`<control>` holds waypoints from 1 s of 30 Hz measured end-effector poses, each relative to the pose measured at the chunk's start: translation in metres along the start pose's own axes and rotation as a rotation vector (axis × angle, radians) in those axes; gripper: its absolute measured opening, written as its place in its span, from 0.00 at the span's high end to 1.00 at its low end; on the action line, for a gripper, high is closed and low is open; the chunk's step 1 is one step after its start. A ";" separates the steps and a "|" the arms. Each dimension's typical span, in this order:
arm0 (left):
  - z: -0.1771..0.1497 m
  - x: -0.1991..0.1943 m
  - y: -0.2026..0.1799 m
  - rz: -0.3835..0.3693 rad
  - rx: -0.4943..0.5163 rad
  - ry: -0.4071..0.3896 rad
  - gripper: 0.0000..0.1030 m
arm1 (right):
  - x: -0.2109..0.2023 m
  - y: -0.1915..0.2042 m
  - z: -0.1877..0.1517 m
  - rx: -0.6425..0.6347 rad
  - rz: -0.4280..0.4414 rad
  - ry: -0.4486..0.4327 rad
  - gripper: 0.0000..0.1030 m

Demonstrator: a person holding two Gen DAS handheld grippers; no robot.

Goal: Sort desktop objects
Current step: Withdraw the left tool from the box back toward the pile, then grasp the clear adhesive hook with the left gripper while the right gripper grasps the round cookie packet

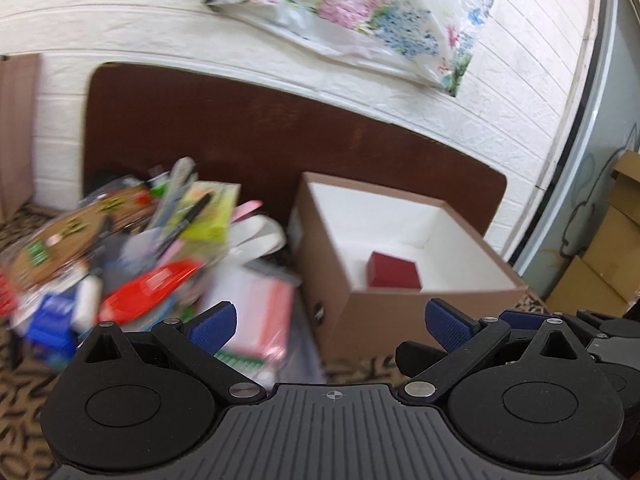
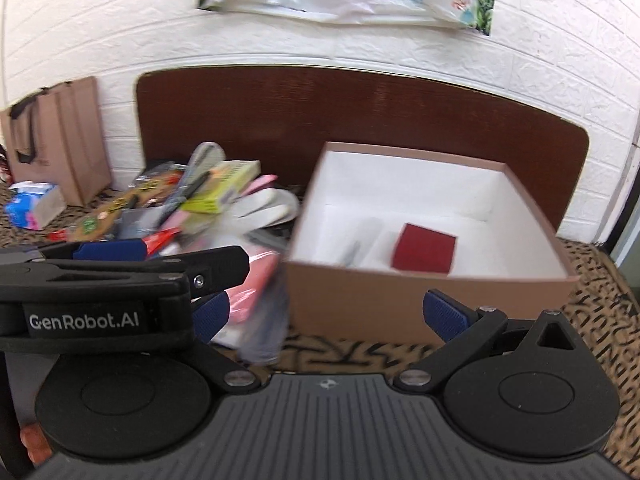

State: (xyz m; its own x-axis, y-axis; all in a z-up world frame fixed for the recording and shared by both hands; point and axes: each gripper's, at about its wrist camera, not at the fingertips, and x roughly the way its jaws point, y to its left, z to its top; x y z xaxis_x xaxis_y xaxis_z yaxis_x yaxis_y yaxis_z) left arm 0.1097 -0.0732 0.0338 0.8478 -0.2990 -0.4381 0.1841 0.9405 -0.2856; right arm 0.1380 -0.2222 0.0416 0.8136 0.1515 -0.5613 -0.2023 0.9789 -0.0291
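Both grippers hover short of the work with nothing between them: the left gripper has its fingers spread wide, and the right gripper likewise stands wide and empty. Ahead of the left fingers lies a blurred heap of small items; ahead of the right fingers, an open cardboard box with a white lining. A small red box already sits inside it, near the front wall, beside a pale item too blurred to identify. The heap rests against the box's left wall, on a patterned surface that I cannot confirm as a desk. Judged from appearance, the contents are light: flat packets, card-backed packs, a black pen, a red plastic piece and a white glove-like item. The packets look thin, flexible and glossy, so likely slippery; take hold across a stiff edge rather than the film face. The red plastic piece appears rigid and is best pinched across its narrow width. The pen should be gripped mid-barrel. Loosely stacked items may slide when one is drawn out.
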 end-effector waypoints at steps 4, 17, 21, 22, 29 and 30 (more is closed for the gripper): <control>-0.028 -0.029 0.018 0.035 0.012 0.011 0.00 | -0.012 0.027 -0.030 0.007 0.046 -0.018 0.00; -0.093 -0.063 0.065 0.089 -0.038 0.085 0.00 | -0.014 0.101 -0.104 -0.016 0.182 -0.012 0.00; -0.092 -0.058 0.076 0.088 -0.040 0.095 0.00 | -0.003 0.106 -0.111 -0.003 0.190 0.009 0.00; -0.090 -0.057 0.078 0.086 -0.044 0.092 0.00 | -0.001 0.106 -0.110 -0.001 0.191 0.010 0.00; -0.074 -0.040 0.103 0.091 -0.082 0.089 0.00 | 0.014 0.105 -0.104 0.013 0.191 -0.002 0.01; -0.071 -0.038 0.108 0.101 -0.093 0.087 0.00 | 0.017 0.107 -0.103 0.005 0.198 -0.001 0.01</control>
State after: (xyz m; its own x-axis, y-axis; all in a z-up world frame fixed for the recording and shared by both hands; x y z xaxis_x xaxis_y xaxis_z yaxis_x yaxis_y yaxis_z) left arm 0.0619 0.0286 -0.0413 0.8124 -0.2208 -0.5397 0.0502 0.9486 -0.3125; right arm 0.0735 -0.1292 -0.0564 0.7588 0.3410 -0.5548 -0.3557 0.9307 0.0855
